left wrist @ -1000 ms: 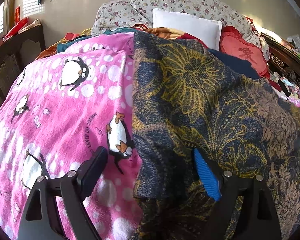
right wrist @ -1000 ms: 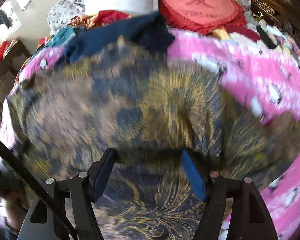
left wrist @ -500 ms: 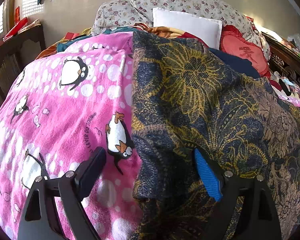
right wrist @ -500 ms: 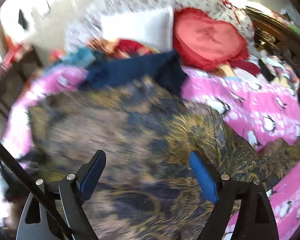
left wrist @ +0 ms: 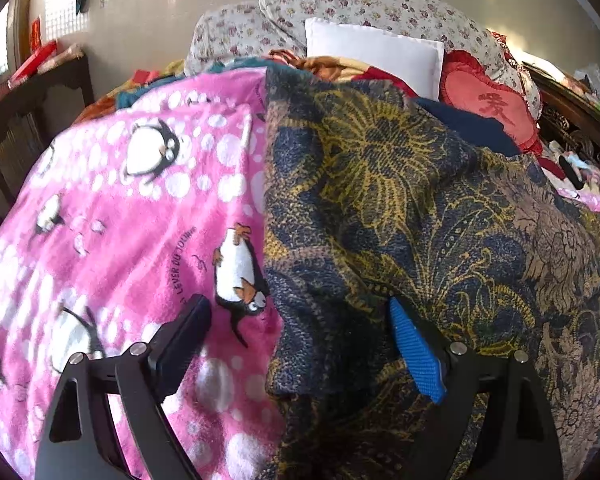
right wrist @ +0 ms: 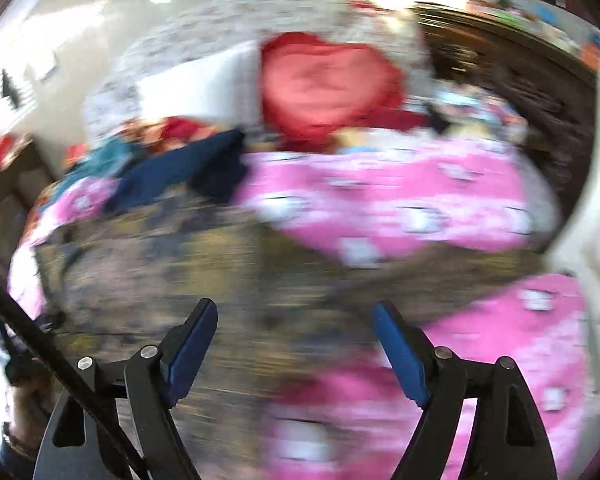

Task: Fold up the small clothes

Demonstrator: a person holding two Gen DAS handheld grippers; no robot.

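A dark blue garment with a gold and brown floral print (left wrist: 400,208) lies spread on a pink penguin blanket (left wrist: 131,216) on a bed. My left gripper (left wrist: 300,344) is open, low over the garment's folded left edge, one finger over the blanket and one over the garment. In the blurred right wrist view the same garment (right wrist: 187,264) lies ahead and to the left. My right gripper (right wrist: 293,344) is open and empty above it, near the garment's right edge.
A dark blue cloth (left wrist: 468,128) and other clothes lie beyond the garment. A white pillow (left wrist: 376,56), a red heart cushion (left wrist: 496,108) and floral pillows (left wrist: 360,4) stand at the head. Dark wooden furniture (left wrist: 27,120) flanks the bed's left, a carved frame (left wrist: 572,120) its right.
My right gripper has lifted away from the garment and swung to the right, its jaws wider apart. My left gripper has stayed in place.
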